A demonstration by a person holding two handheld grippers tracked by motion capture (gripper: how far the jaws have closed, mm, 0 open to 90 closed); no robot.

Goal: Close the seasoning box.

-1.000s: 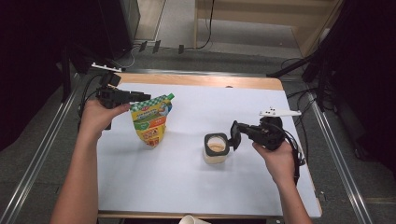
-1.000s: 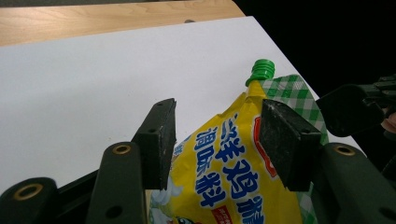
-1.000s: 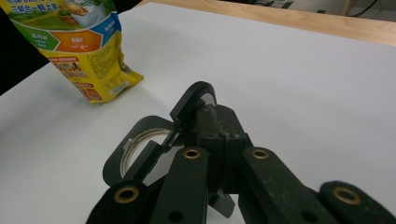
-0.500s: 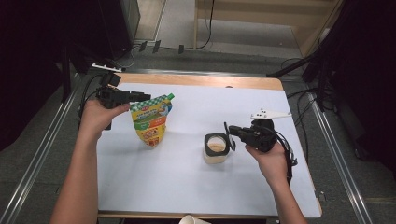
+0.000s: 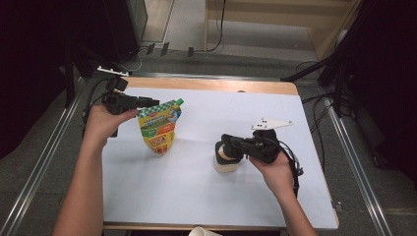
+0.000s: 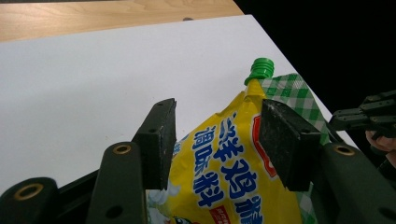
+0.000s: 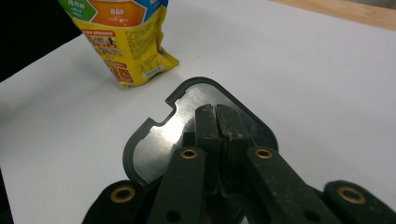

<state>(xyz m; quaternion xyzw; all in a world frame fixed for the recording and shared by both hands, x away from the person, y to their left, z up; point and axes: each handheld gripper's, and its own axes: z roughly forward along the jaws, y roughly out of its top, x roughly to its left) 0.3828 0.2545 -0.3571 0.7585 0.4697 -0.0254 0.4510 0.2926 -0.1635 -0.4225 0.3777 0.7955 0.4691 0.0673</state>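
Pinching the top of a yellow stand-up pouch [image 5: 160, 130] with the left gripper [image 5: 150, 103], fingers [image 6: 156, 140] pressed in on either side of the film just below the green screw cap [image 6: 259, 70]. Propped at a tilt on its bottom fold toward the far left corner of the table [image 5: 206, 196], well in from both edges.

Clamping with the right gripper [image 7: 216, 114] too: fingers squeezed flat together on a dark-rimmed lid [image 7: 159, 140] with a silvery inner face, seemingly by a tab or raised edge, though hard to tell exactly where. Held right at a small pale cup [image 5: 227, 164] standing right of the table's middle, nearer the right edge than the left; touching it or just above, impossible to say.

Judging the pouch: probably soft, crinkly and fairly light, with slick film likely to buckle and slide under pressure. Best taken at the sealed top band beside the spout, likely the stiffest part, rather than at the belly. Judging the lid: thin, stiff and light, apt to twist out of a narrow pinch.

Reading the pouch front: blue Chinese characters 调味料, with larger ones beside them seeming to read 鲜鸡精. Partly hidden behind one finger, a red badge. Lower down, orange and green panels and rows of print too small to make out.
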